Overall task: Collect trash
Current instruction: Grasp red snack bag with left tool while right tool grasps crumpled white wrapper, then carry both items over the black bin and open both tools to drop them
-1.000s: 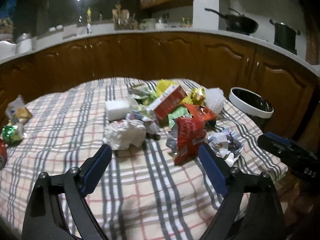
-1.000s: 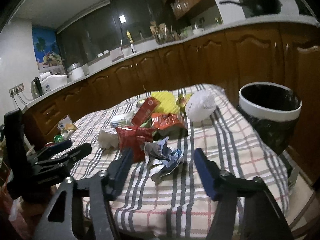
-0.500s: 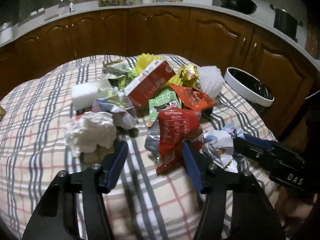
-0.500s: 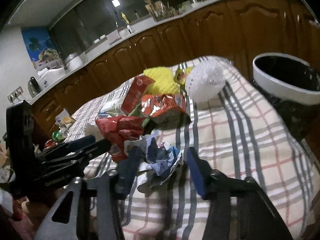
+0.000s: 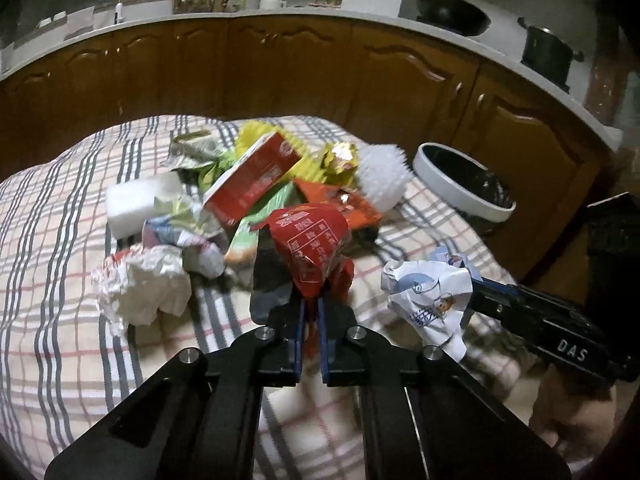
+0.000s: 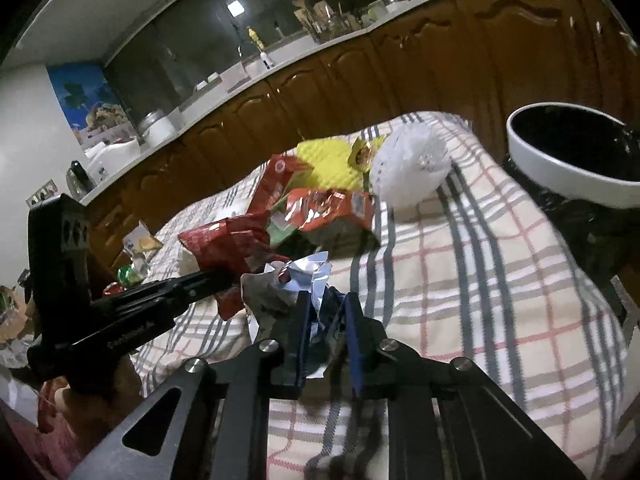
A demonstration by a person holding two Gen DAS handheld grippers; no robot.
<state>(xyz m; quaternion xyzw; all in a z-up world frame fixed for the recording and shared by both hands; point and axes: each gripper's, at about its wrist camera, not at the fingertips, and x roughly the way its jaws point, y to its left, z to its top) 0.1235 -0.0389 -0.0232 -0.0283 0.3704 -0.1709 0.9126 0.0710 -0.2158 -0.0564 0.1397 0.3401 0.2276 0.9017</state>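
Note:
A heap of trash lies on the checked tablecloth point(image 5: 60, 320). My left gripper point(image 5: 312, 304) is shut on the lower edge of a red snack wrapper point(image 5: 312, 240), which stands up from the pads. The right wrist view shows the same gripper point(image 6: 224, 278) pinching that red wrapper point(image 6: 228, 244). My right gripper point(image 6: 326, 308) has its jaws closing on a crumpled white and blue paper point(image 6: 304, 276), and the pads press it. In the left wrist view the right gripper point(image 5: 476, 296) comes in from the right, holding the paper point(image 5: 432, 296).
A black bin with a white rim point(image 5: 440, 168) stands just past the table's right edge point(image 6: 560, 172). The pile holds a red carton point(image 5: 256, 176), a white foam block point(image 5: 136, 200), a crumpled white wrapper point(image 5: 148, 284) and a white foam net point(image 5: 384, 176). Wooden cabinets point(image 5: 280, 72) run behind.
Both grippers moved forward into the pile and tilted down. The left jaws went from wide open to shut on the red wrapper. The right jaws narrowed around the crumpled paper.

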